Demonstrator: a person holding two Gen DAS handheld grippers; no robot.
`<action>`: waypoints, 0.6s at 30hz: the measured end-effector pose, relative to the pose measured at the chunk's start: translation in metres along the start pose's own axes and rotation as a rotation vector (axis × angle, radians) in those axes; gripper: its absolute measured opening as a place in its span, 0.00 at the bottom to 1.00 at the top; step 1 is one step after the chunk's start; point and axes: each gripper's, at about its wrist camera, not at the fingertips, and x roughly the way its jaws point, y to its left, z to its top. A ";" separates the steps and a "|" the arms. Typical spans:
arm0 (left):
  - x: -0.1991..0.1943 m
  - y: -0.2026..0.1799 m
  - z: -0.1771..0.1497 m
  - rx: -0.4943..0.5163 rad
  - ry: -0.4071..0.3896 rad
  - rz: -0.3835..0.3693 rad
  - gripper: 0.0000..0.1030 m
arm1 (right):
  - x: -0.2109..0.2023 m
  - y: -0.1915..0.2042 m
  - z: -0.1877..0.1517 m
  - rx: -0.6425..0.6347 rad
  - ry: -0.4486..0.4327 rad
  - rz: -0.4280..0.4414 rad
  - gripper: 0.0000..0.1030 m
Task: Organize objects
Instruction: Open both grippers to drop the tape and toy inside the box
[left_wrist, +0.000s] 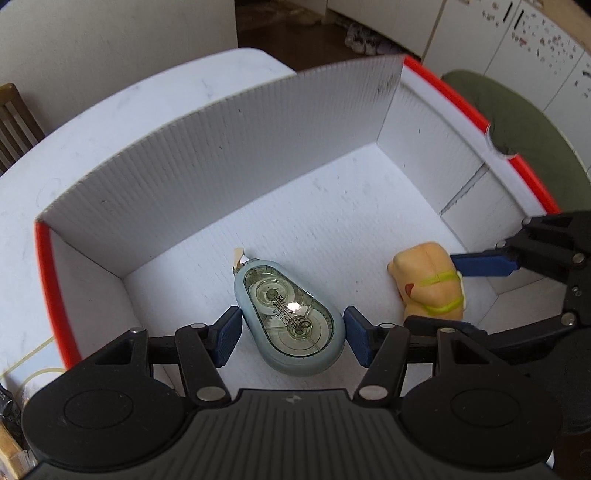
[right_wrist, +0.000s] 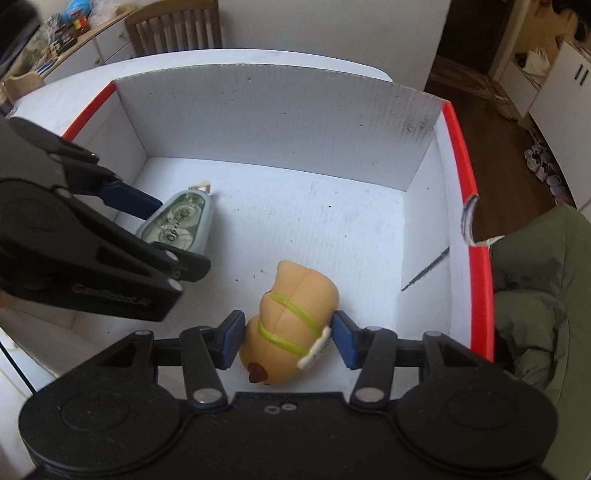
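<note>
My left tongs clamp the correction tape across its wide middle; the hard, smooth shell looks light and likely to slip, so that flat-sided waist seems the safest hold. My right tongs are pressed on the tan figure toy, which looks rubbery (probably a little squashy) and easy to grip at its narrow banded part. Both sit low inside the white box on the counter.

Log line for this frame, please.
left gripper: jaws shut on correction tape | right gripper: jaws shut on toy figure | both inside box
</note>
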 end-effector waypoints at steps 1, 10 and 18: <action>0.003 0.000 0.001 -0.002 0.013 0.000 0.58 | 0.000 0.001 0.001 -0.006 0.001 -0.002 0.50; 0.022 0.006 0.002 -0.039 0.103 -0.018 0.57 | -0.001 0.001 0.001 -0.021 -0.005 -0.006 0.52; 0.018 0.010 0.002 -0.067 0.090 -0.039 0.57 | -0.011 0.000 -0.001 -0.018 -0.038 0.005 0.54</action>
